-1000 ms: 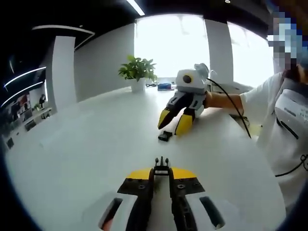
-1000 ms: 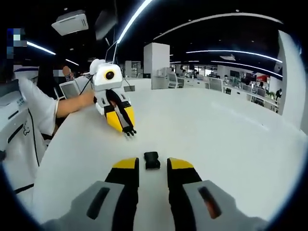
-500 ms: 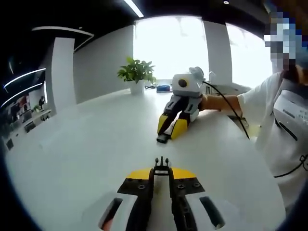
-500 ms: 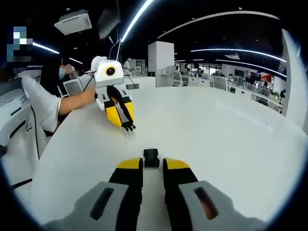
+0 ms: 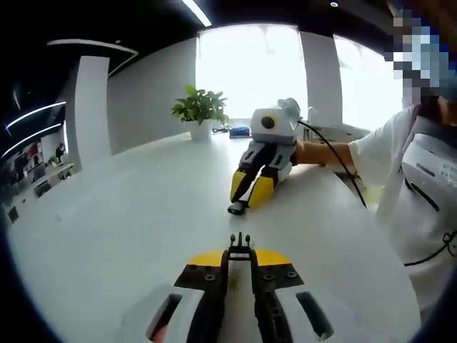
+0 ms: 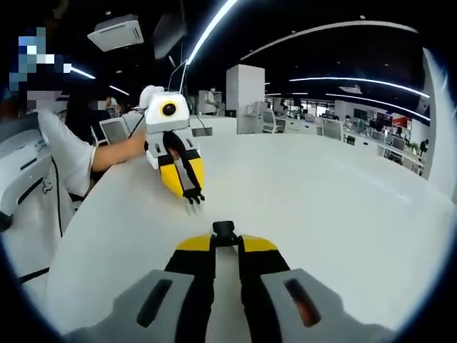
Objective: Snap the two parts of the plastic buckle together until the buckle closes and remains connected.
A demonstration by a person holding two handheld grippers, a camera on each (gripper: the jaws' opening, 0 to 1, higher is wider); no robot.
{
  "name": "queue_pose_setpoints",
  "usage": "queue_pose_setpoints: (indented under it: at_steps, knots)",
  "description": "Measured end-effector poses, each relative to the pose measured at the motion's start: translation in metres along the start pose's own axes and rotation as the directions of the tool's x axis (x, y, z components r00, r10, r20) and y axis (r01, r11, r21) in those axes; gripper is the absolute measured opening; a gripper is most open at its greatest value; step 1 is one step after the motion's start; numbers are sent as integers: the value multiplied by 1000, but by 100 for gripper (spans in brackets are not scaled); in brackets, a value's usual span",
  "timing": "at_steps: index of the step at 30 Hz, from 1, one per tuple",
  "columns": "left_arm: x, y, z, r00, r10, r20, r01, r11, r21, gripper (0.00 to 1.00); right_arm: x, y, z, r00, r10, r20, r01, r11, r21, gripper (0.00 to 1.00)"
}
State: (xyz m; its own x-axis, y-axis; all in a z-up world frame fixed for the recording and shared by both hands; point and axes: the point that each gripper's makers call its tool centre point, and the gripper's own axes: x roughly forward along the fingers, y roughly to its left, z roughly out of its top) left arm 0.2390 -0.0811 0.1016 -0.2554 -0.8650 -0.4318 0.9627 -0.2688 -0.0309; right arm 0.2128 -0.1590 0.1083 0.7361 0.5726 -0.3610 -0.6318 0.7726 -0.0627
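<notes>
Left gripper (image 5: 240, 246) pinching pronged buckle part (image 5: 240, 243) — right gripper (image 6: 226, 238) clamping socket part (image 6: 224, 230), both hovering over white table (image 5: 143, 214), well apart.

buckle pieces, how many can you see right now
2. One black pronged plastic buckle piece sits in the left gripper, its prongs sticking out past the tips. The other black plastic buckle piece sits between the right gripper tips, low over the white table.
</notes>
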Motion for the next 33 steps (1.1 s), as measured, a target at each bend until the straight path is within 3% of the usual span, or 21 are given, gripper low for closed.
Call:
queue_pose_setpoints:
  at_steps: [15, 33]
  knots:
    - [2, -19, 8, 998, -59, 24, 59, 998, 12, 11, 5, 31, 14, 992, 116, 54, -112, 991, -74, 11]
    - [5, -32, 9, 996, -85, 19, 85, 996, 31, 11, 6, 44, 14, 988, 146, 56, -140, 985, -98, 11]
